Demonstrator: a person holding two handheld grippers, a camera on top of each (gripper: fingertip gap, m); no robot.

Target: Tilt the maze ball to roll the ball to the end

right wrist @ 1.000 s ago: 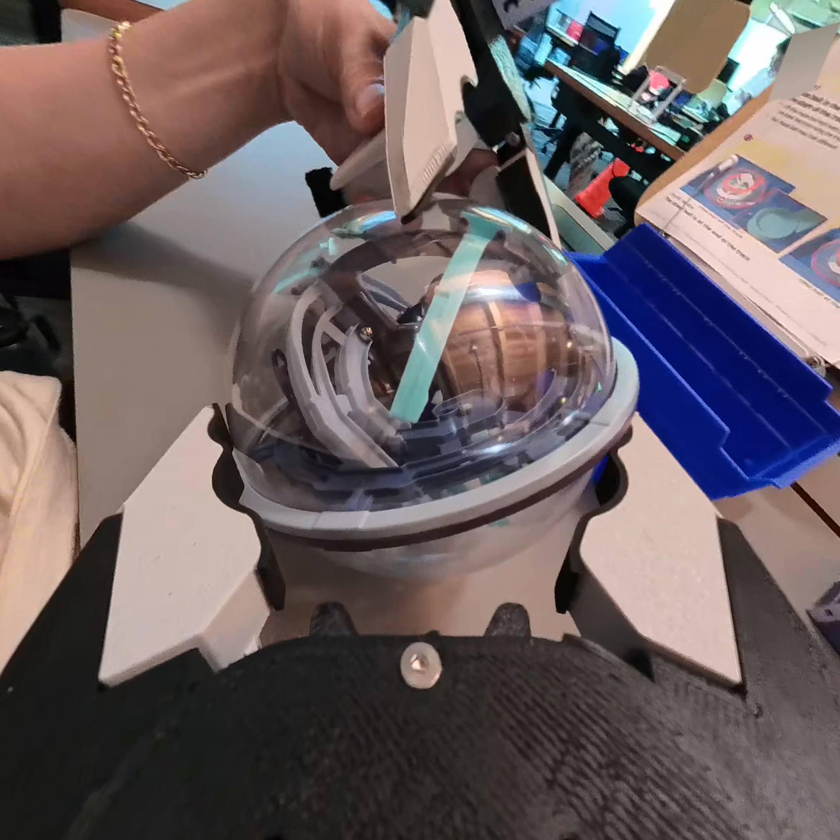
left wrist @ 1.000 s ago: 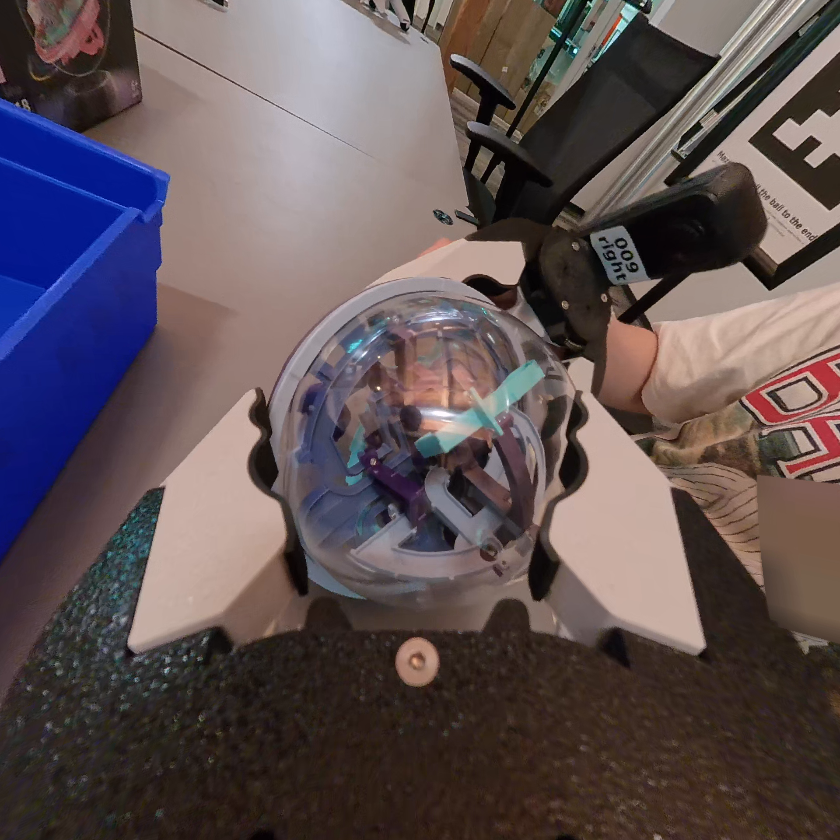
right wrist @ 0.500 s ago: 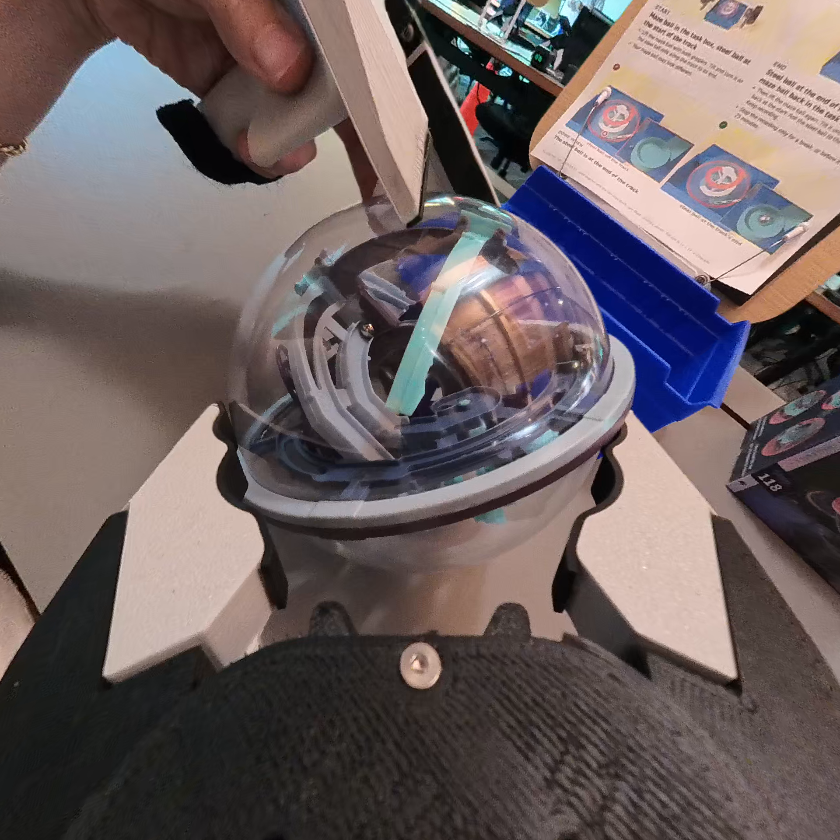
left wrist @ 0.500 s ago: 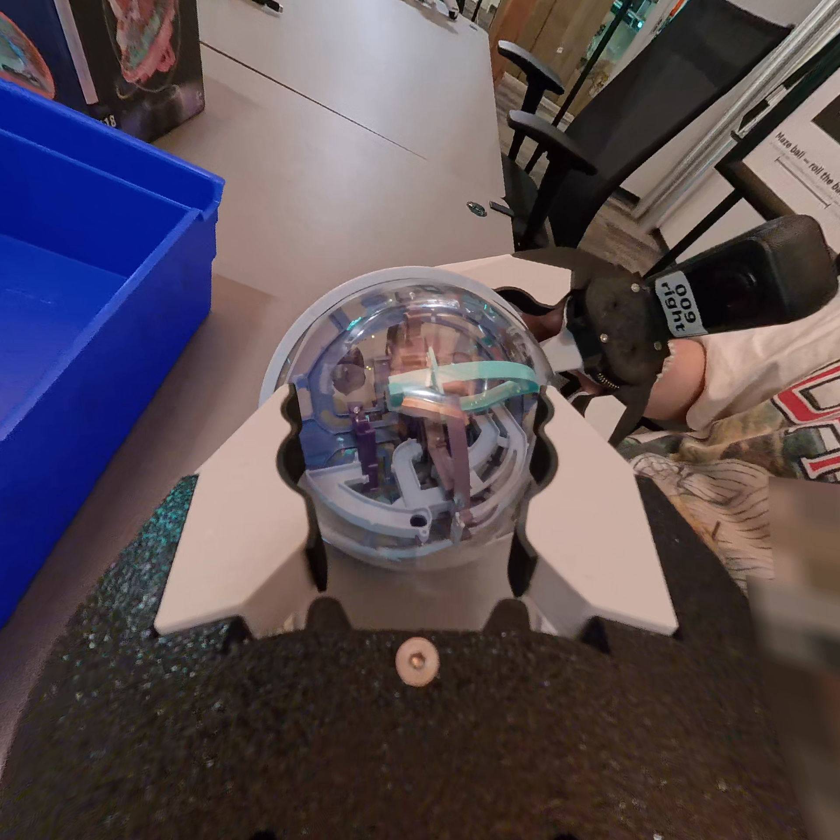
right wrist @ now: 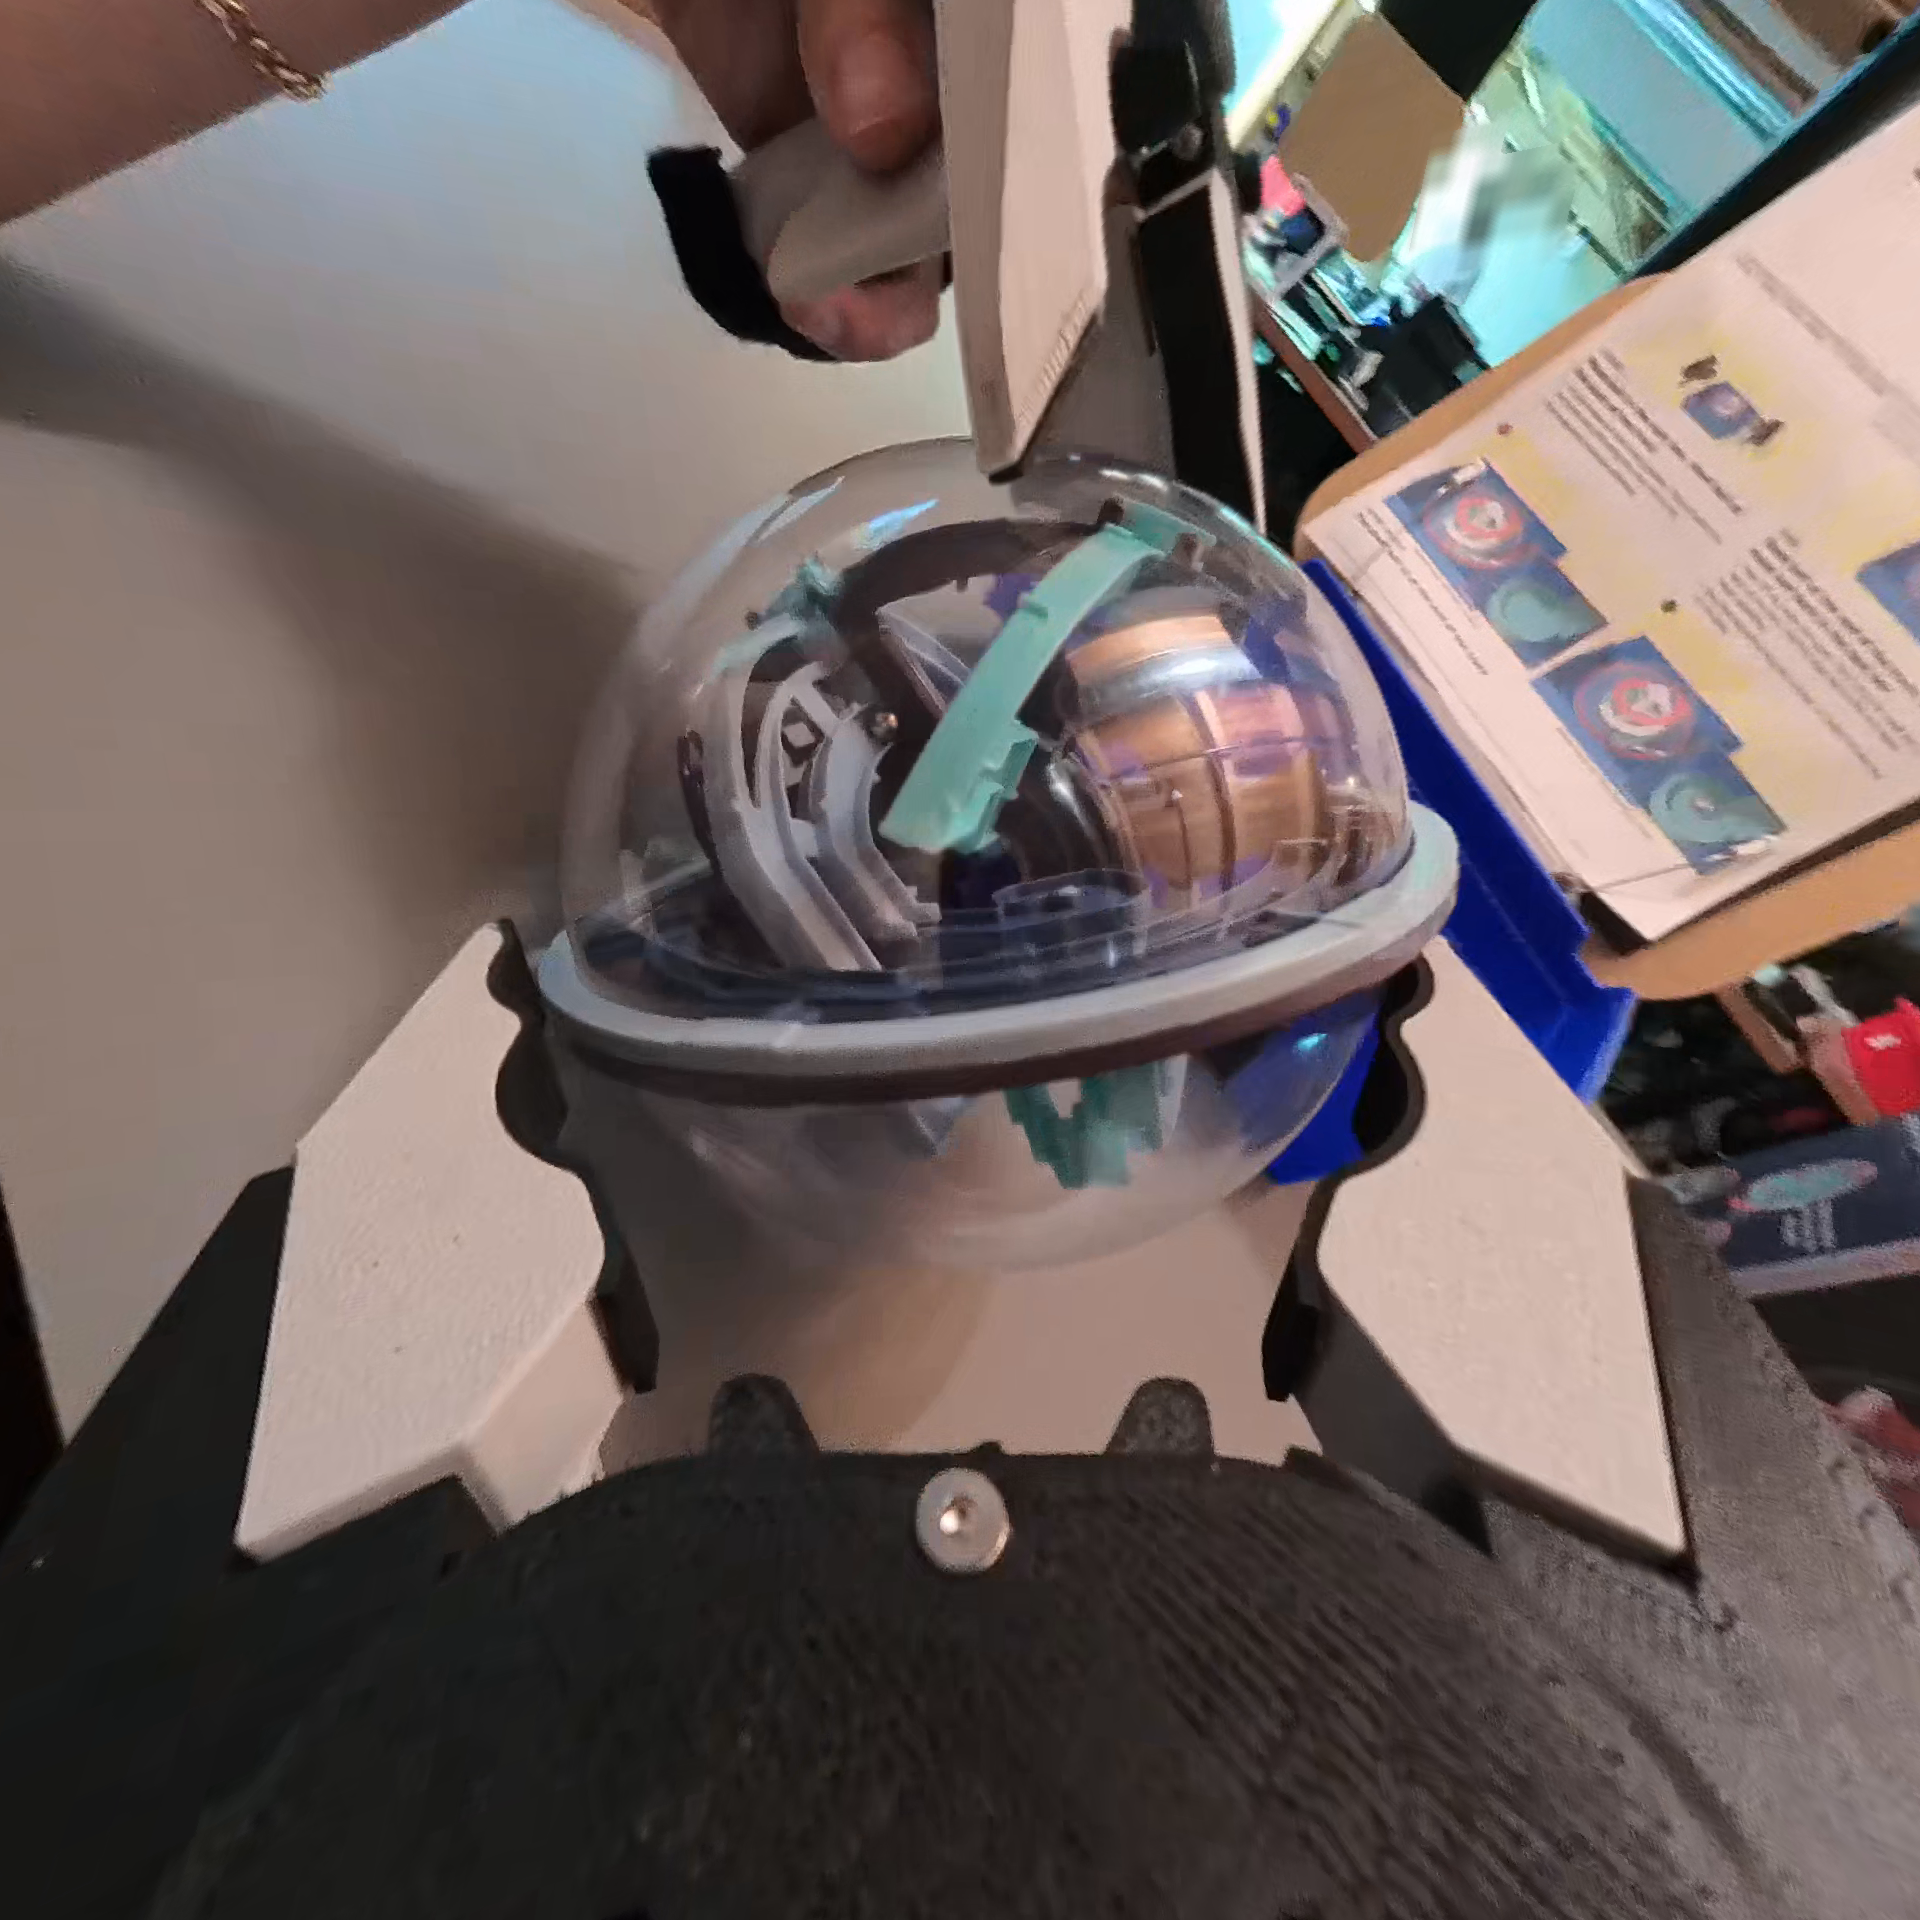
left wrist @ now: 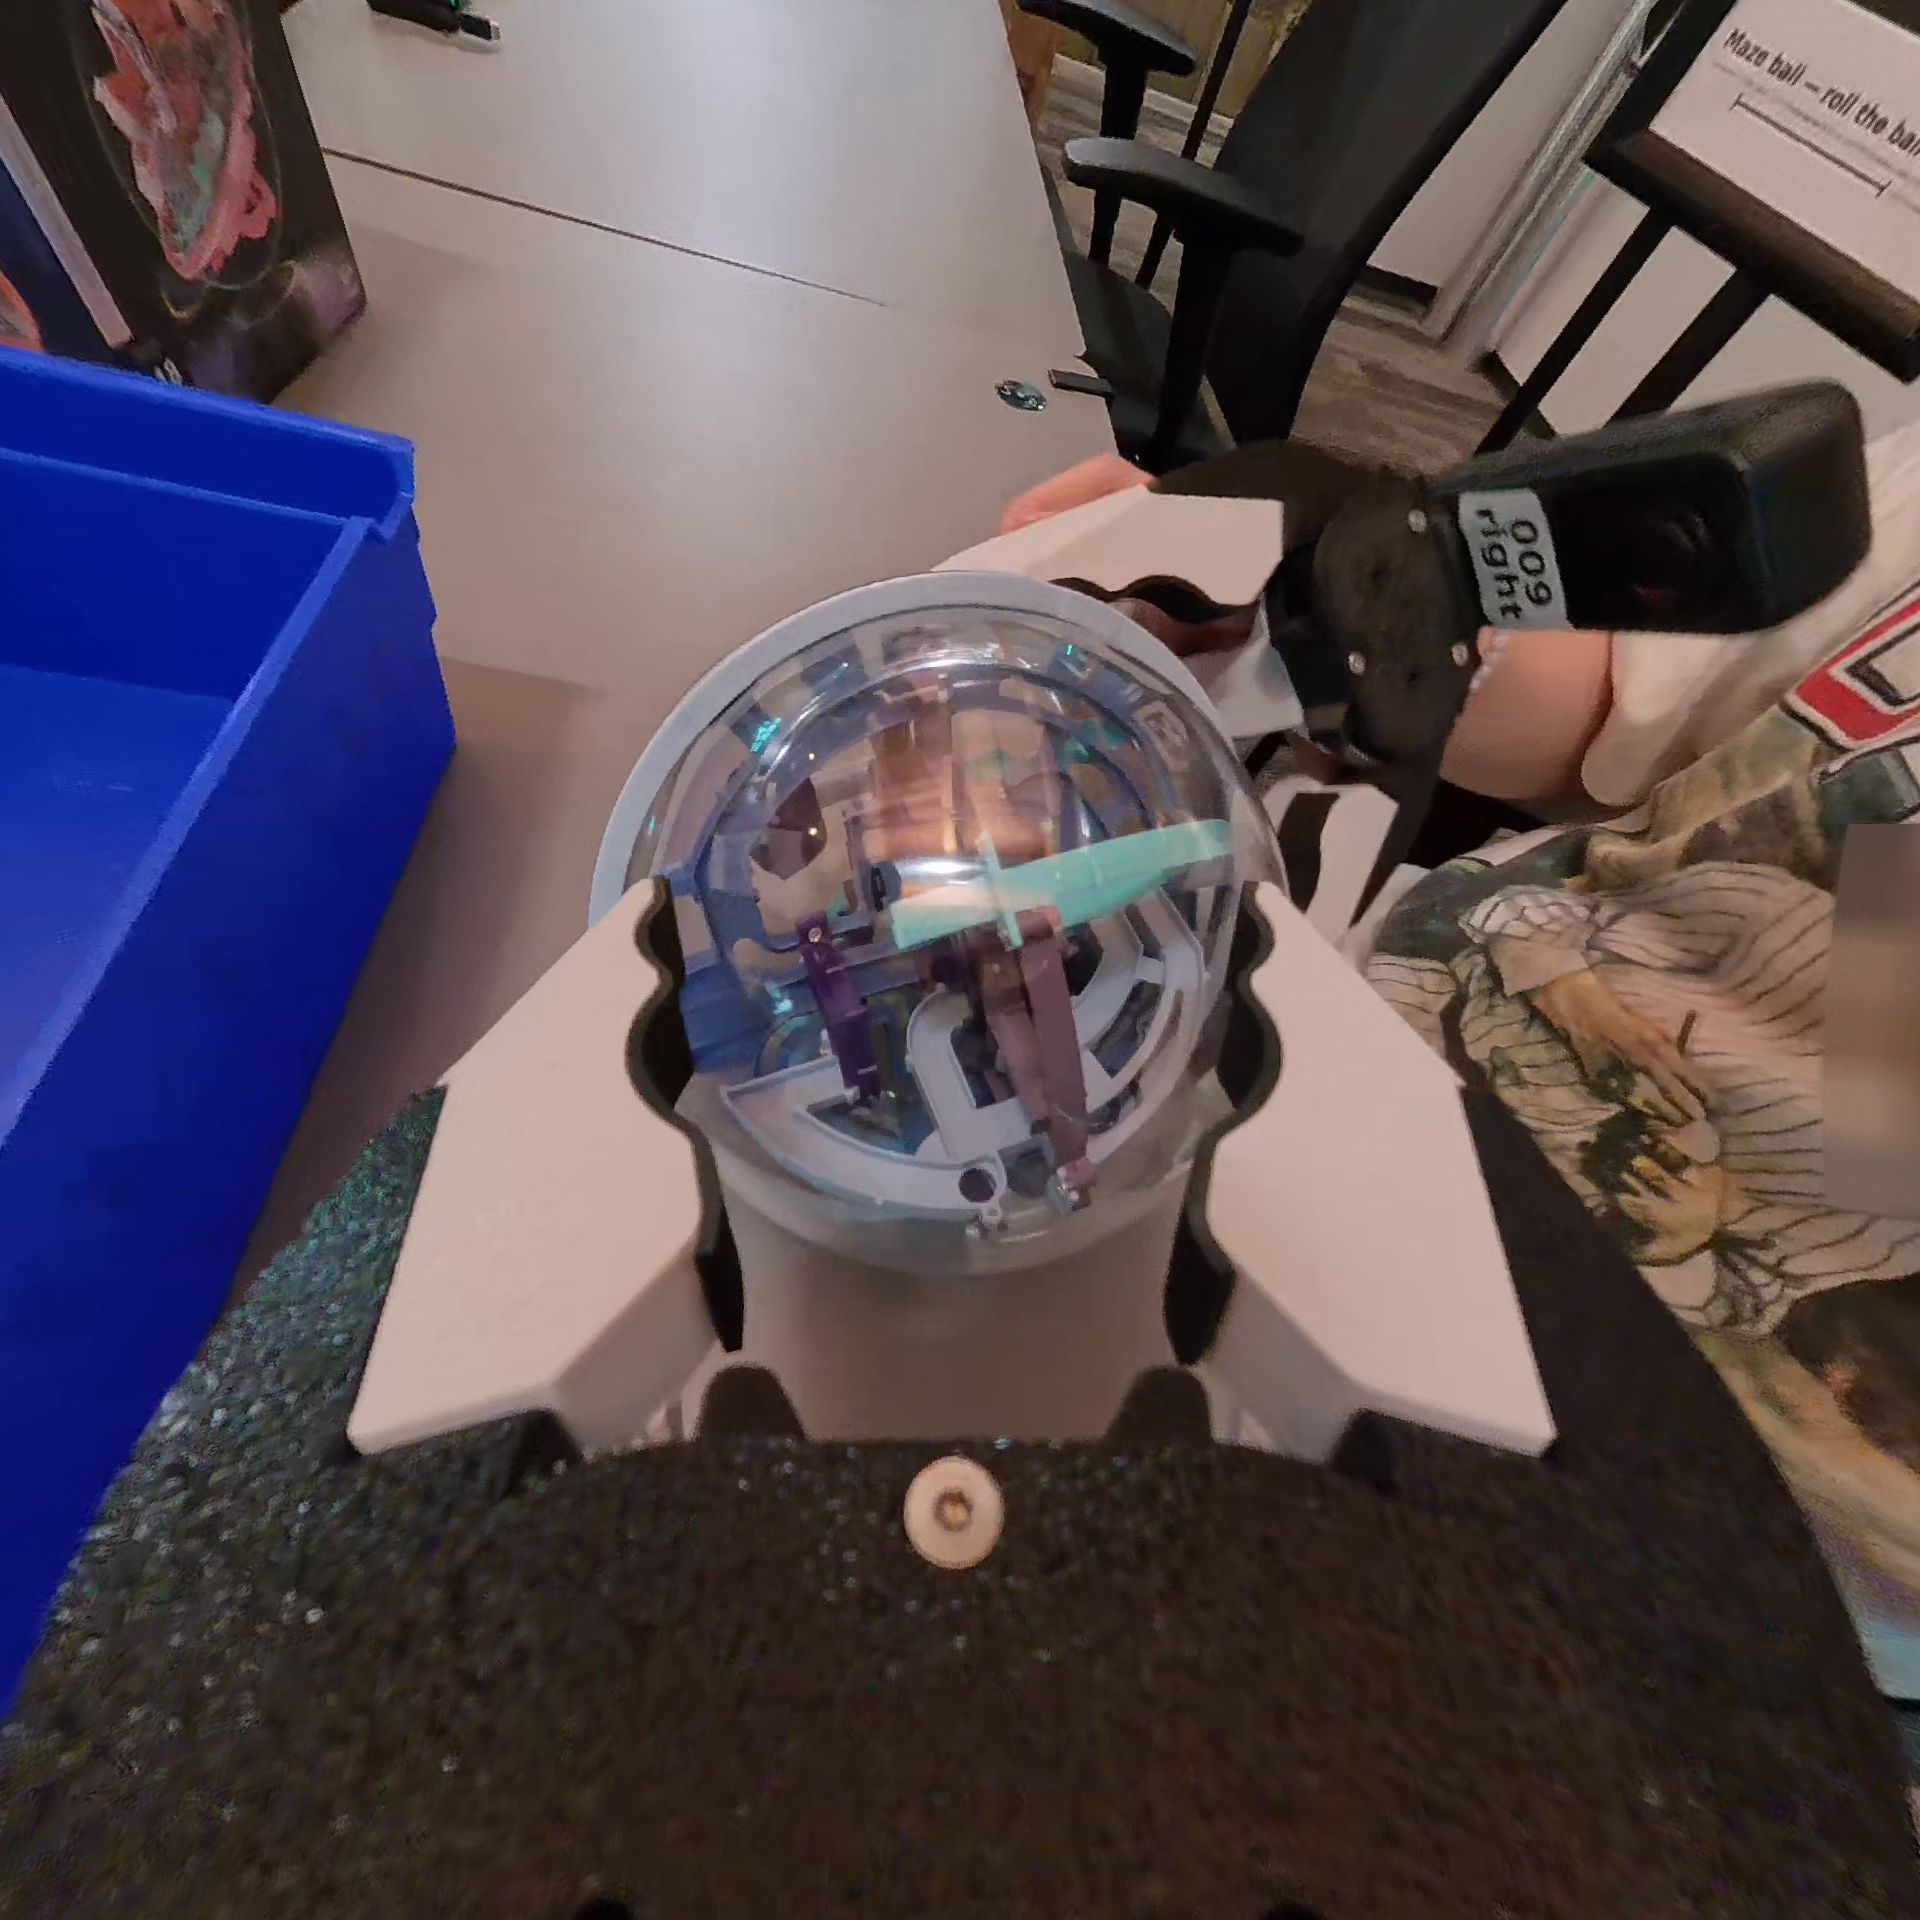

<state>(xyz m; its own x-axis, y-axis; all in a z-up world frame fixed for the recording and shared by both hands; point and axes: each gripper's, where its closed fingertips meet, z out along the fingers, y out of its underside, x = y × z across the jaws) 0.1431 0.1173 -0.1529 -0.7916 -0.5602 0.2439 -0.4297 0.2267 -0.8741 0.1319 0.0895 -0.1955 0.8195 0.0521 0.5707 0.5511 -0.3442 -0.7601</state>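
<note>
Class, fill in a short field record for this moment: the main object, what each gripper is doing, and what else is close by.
Object: maze ball, a clear sphere with coloured tracks inside
Left gripper: both fingers pressed on the ball's sides
Right gripper: clamped at the ball's grey rim
Nearby: blue bin, illustrated instruction sheet, table

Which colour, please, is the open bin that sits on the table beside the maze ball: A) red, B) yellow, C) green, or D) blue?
D: the bin to the left of the clear maze ball in the left wrist view is bright blue, and a blue bin edge also shows behind the ball in the right wrist view.
</note>
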